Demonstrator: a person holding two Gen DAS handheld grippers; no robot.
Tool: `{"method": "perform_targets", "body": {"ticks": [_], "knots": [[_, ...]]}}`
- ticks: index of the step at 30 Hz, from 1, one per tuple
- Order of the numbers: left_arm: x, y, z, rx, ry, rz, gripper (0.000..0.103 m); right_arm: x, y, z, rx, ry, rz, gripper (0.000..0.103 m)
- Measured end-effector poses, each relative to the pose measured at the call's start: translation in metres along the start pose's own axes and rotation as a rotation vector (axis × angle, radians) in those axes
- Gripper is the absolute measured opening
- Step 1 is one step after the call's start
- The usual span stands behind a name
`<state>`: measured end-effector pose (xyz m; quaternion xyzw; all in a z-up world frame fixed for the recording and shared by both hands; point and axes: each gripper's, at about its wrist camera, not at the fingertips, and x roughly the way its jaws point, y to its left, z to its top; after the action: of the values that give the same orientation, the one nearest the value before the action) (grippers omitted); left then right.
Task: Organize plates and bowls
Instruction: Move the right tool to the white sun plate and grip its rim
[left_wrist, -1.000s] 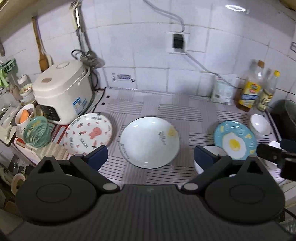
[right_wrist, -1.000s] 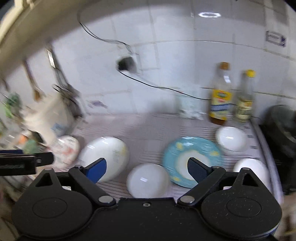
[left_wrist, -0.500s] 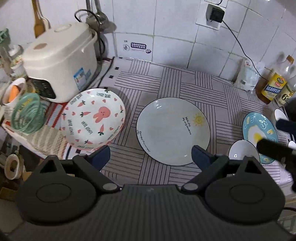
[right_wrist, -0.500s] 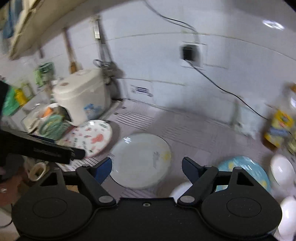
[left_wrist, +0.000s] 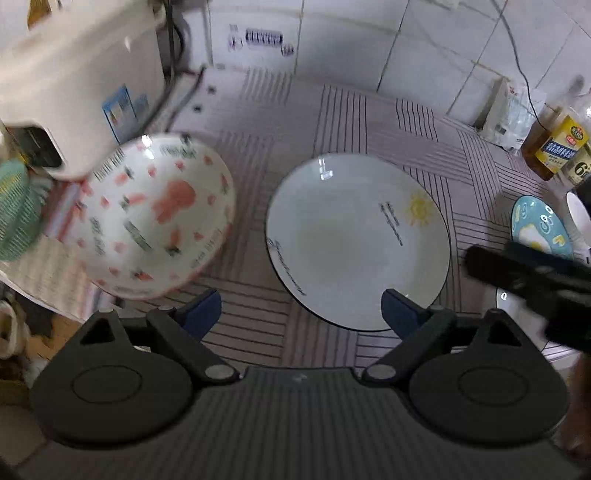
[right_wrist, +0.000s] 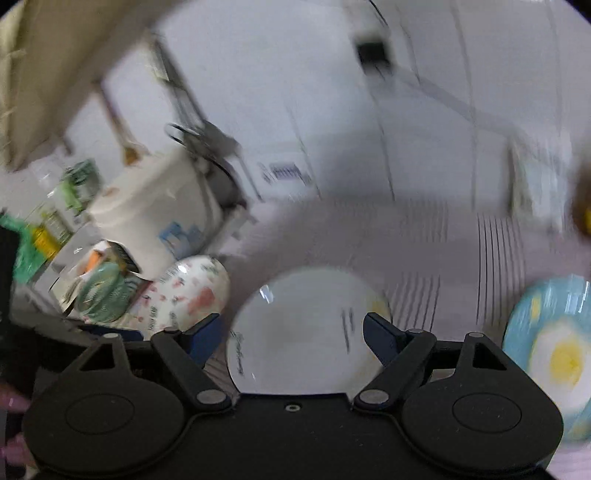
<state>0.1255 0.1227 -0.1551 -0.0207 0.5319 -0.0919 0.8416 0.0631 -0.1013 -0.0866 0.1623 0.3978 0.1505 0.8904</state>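
Observation:
A white plate with a sun drawing (left_wrist: 356, 240) lies mid-counter. A pink rabbit plate (left_wrist: 155, 218) sits to its left and a blue fried-egg plate (left_wrist: 535, 225) to its right. At the right edge is a white bowl (left_wrist: 578, 218). My left gripper (left_wrist: 300, 312) hangs open above the white plate's near-left rim, nothing between its fingers. The right gripper's dark body (left_wrist: 535, 280) reaches in from the right. In the blurred right wrist view, my right gripper (right_wrist: 291, 336) is open over the white plate (right_wrist: 303, 332), between the rabbit plate (right_wrist: 188, 295) and the egg plate (right_wrist: 554, 350).
A white rice cooker (left_wrist: 74, 92) stands at the back left, with a green basket (left_wrist: 18, 210) in front of it. Oil bottles (left_wrist: 557, 147) and a white packet (left_wrist: 509, 114) stand by the tiled wall at the right. A striped mat (left_wrist: 332, 122) covers the counter.
Both grippers came down closer to the counter. The left view closed in on the white and rabbit plates. The right view swung left from the egg plate to the white plate. Both stay open.

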Motion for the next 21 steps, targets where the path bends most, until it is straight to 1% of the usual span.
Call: {"method": "perform_targets", "body": {"ticks": [2, 4, 5, 6, 8, 10, 11, 12, 13, 14, 15, 16, 17, 18, 20, 21], "knots": [[0.01, 0.001, -0.001, 0.002, 0.018, -0.005, 0.088, 0.015, -0.007, -0.014, 0.082, 0.02, -0.008, 0.086], [0.018, 0.0, -0.001, 0.018, 0.023, 0.003, 0.084, 0.028, -0.01, -0.028, 0.15, 0.042, -0.014, 0.083], [0.023, 0.0, -0.002, 0.024, 0.032, 0.009, 0.081, 0.032, -0.011, -0.034, 0.174, 0.054, -0.014, 0.08], [0.028, 0.002, -0.001, 0.021, 0.04, 0.012, 0.079, 0.036, -0.008, -0.038, 0.193, 0.063, -0.014, 0.078], [0.036, 0.006, 0.001, -0.008, 0.045, -0.005, 0.078, 0.041, -0.005, -0.047, 0.236, 0.083, -0.014, 0.077], [0.041, 0.01, 0.002, -0.026, 0.037, -0.03, 0.078, 0.043, -0.001, -0.055, 0.248, 0.094, -0.013, 0.076], [0.043, 0.01, 0.003, -0.024, 0.034, -0.035, 0.076, 0.046, 0.0, -0.058, 0.243, 0.094, -0.026, 0.076], [0.046, 0.009, 0.004, -0.016, 0.031, -0.039, 0.072, 0.046, 0.001, -0.061, 0.242, 0.09, -0.048, 0.076], [0.048, 0.009, 0.004, -0.004, 0.026, -0.041, 0.07, 0.047, 0.0, -0.064, 0.246, 0.085, -0.069, 0.076], [0.051, 0.008, 0.005, 0.001, 0.027, -0.037, 0.066, 0.048, -0.002, -0.068, 0.257, 0.079, -0.095, 0.076], [0.054, 0.009, 0.006, 0.001, 0.032, -0.033, 0.06, 0.05, -0.004, -0.07, 0.273, 0.076, -0.117, 0.076], [0.058, 0.01, 0.007, -0.002, 0.044, -0.04, 0.058, 0.052, -0.006, -0.072, 0.281, 0.075, -0.139, 0.076], [0.061, 0.011, 0.008, -0.008, 0.053, -0.055, 0.053, 0.057, -0.007, -0.073, 0.282, 0.072, -0.156, 0.068], [0.065, 0.012, 0.009, -0.014, 0.059, -0.067, 0.049, 0.061, -0.008, -0.073, 0.277, 0.066, -0.161, 0.064], [0.069, 0.014, 0.01, -0.024, 0.067, -0.078, 0.045, 0.07, -0.008, -0.073, 0.282, 0.063, -0.162, 0.064], [0.07, 0.015, 0.01, -0.031, 0.067, -0.084, 0.04, 0.074, -0.007, -0.073, 0.298, 0.066, -0.169, 0.062]]}}
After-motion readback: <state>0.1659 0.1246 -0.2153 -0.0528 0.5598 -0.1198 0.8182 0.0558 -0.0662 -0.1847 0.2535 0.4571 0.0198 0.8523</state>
